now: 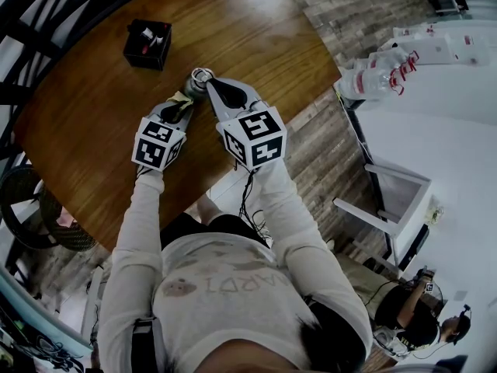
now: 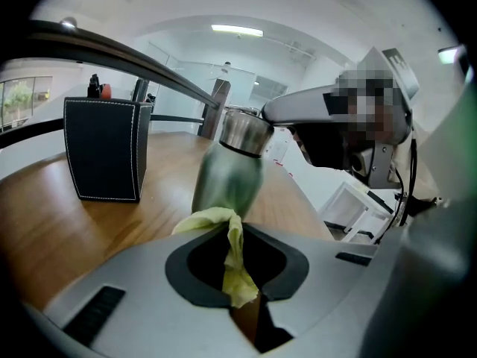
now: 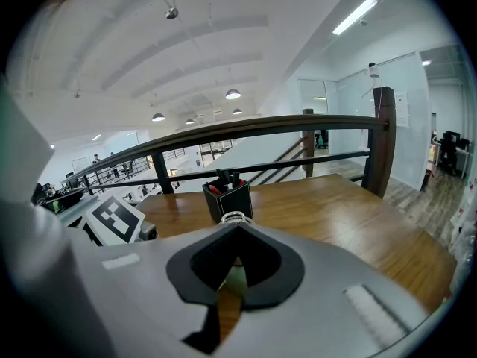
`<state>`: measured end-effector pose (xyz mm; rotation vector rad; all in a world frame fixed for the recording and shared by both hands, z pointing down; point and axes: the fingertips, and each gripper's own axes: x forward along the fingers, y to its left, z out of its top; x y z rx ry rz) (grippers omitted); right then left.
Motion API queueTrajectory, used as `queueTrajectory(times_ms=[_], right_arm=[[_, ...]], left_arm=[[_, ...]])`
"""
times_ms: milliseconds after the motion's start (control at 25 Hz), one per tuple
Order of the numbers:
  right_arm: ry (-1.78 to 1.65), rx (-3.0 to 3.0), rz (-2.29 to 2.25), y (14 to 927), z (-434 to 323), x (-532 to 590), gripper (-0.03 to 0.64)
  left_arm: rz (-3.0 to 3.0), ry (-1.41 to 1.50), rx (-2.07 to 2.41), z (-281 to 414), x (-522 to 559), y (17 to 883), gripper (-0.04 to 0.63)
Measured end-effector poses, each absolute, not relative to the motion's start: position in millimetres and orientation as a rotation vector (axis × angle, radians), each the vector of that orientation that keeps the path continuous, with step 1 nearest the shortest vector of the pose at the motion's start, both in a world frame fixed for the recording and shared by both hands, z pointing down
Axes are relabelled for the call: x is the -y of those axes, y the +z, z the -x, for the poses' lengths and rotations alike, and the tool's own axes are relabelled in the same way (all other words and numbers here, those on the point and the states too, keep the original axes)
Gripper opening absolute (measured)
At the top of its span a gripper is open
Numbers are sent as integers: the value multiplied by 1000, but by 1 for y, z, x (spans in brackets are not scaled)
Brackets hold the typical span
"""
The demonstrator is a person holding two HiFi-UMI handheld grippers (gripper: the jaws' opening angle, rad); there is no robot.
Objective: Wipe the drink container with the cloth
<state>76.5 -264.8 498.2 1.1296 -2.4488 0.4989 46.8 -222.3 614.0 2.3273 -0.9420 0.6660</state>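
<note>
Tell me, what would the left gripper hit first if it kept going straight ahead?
The green drink container, directly ahead; the yellow cloth pinched in the left gripper seems to touch it.

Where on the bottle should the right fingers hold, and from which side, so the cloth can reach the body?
Probably the steel collar at the top of the bottle, from the side away from the cloth. It is narrower than the green body, and gripping there leaves the body bare for the left gripper, which holds the cloth near its lower part.
</note>
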Motion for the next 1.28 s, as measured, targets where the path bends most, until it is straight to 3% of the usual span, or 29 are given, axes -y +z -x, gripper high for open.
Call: queueTrajectory(times_ms=[1280], right_arm=[[452, 2481, -1163, 495, -81, 259, 11]], left_arm=[[-2572, 401, 896, -46, 216, 548, 31]])
